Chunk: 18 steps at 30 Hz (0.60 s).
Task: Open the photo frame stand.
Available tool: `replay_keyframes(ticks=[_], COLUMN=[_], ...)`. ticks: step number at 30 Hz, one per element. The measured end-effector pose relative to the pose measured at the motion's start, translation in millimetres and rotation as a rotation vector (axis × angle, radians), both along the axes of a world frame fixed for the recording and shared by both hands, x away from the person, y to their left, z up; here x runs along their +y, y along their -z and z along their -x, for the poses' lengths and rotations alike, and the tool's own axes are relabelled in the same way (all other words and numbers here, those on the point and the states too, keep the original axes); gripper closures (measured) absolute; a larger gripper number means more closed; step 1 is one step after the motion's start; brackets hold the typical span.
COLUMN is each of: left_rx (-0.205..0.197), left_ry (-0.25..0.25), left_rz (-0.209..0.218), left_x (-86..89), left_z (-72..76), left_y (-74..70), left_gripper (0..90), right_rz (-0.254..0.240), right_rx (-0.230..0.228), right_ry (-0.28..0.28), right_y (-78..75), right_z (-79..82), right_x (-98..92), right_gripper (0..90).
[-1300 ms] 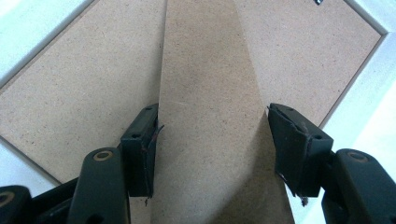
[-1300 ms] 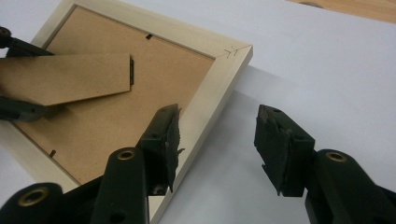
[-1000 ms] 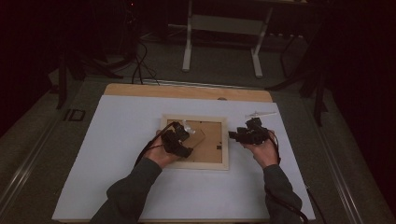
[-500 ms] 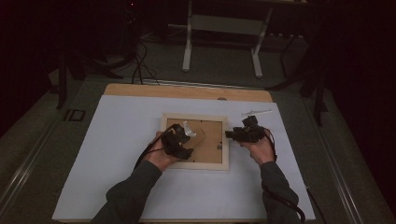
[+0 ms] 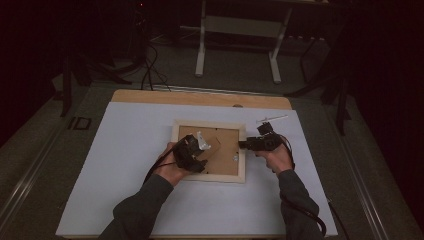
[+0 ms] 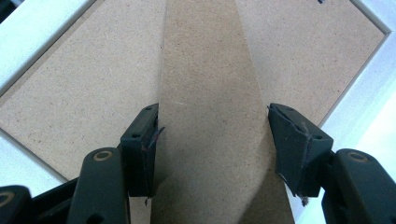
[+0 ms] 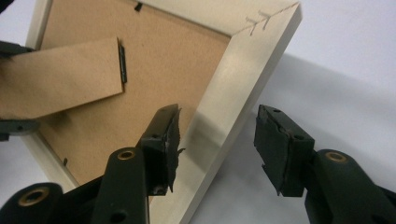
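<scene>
A pale wooden picture frame lies face down on the white sheet, its brown backing board up. My left gripper reaches over the board from the left. Its jaws are shut on the brown cardboard stand, one pad against each long edge. In the right gripper view the stand tilts up from its black hinge. At the frame's right side my right gripper points left, open. Its jaws straddle the right rail, with a gap beside the outer pad.
The white sheet covers most of a wooden table. A small white strip lies beyond the right gripper near the sheet's far right corner. A metal table base and cables stand on the dark floor behind.
The right gripper has turned its jaws leftward onto the frame's right rail. The left hand has stayed over the backing board.
</scene>
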<state>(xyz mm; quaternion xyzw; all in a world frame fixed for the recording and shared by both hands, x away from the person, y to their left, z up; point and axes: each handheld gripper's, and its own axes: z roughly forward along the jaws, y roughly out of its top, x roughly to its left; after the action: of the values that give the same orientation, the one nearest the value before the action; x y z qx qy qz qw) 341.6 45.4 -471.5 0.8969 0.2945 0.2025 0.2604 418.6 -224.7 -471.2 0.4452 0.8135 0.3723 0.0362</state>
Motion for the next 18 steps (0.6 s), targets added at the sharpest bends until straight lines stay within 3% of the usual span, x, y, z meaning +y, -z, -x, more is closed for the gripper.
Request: replay_keyframes(ticks=[13, 16, 18], left_rx=[-0.040, -0.050, -0.059], left_ry=[0.009, 0.009, 0.015], left_rz=[-0.011, -0.013, -0.009], left_x=[-1.0, -1.5, -1.1], left_z=[5.7, 7.2, 7.9], left_y=[-0.7, -1.2, -0.8], left_gripper=[39.8, 39.8, 39.8], right_rz=[-0.021, -0.033, -0.070], right_rx=[0.053, 0.066, 0.087], right_ry=[-0.033, -0.042, -0.051], right_y=[5.6, 6.7, 8.5], right_z=[-5.2, -6.5, -8.6], right_x=[1.6, 1.8, -1.0], right_gripper=[50.1, 49.2, 50.0])
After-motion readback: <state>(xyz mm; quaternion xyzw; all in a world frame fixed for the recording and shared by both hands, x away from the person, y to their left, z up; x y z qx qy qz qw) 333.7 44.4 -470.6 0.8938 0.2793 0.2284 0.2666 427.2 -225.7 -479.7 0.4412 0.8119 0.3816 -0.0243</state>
